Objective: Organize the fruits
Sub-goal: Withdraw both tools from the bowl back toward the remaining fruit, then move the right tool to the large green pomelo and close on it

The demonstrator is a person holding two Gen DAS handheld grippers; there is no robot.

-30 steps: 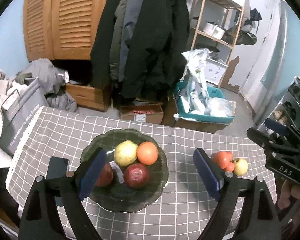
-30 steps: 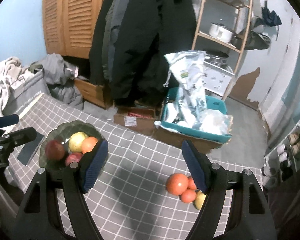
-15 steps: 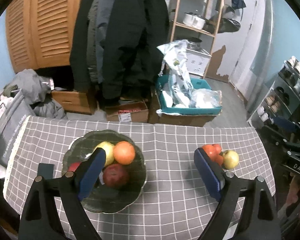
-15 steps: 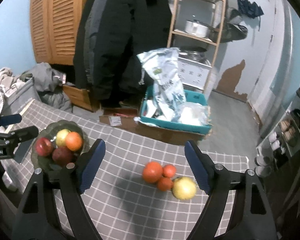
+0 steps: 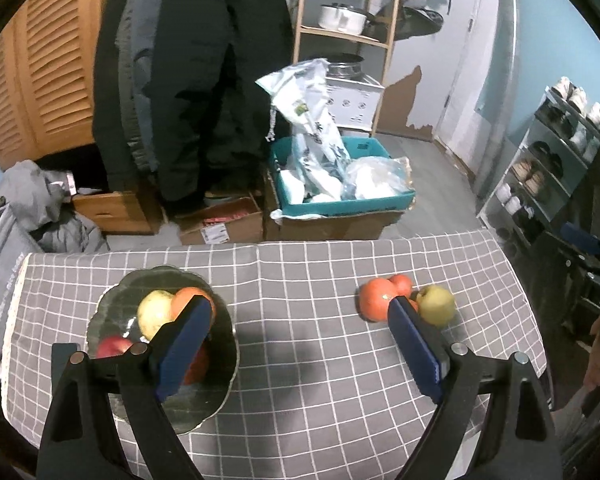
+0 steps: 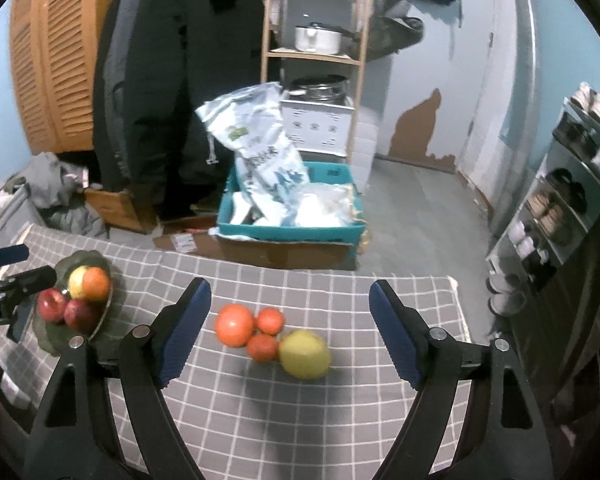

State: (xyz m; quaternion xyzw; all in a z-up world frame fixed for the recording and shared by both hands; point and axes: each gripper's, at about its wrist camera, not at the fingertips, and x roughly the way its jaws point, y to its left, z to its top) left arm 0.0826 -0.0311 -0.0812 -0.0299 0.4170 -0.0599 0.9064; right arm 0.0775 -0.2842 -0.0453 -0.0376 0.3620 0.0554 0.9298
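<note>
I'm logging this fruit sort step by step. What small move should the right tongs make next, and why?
Probably lower the right tongs onto the yellow fruit. They are open and empty, with the loose cluster on the cloth framed between the fingers, and the yellow fruit is the nearest piece. The plate already holds four fruits, so these four look like what is left to move.

Indoor light moderate, cool cast, source overhead. Soft dark shadows on checked tablecloth [image 6: 340,420] under fruit cluster [image 6: 272,340] and between jaws. Strong fisheye bending, black vignette at corners. Slight motion blur in right wrist view; background soft.
</note>
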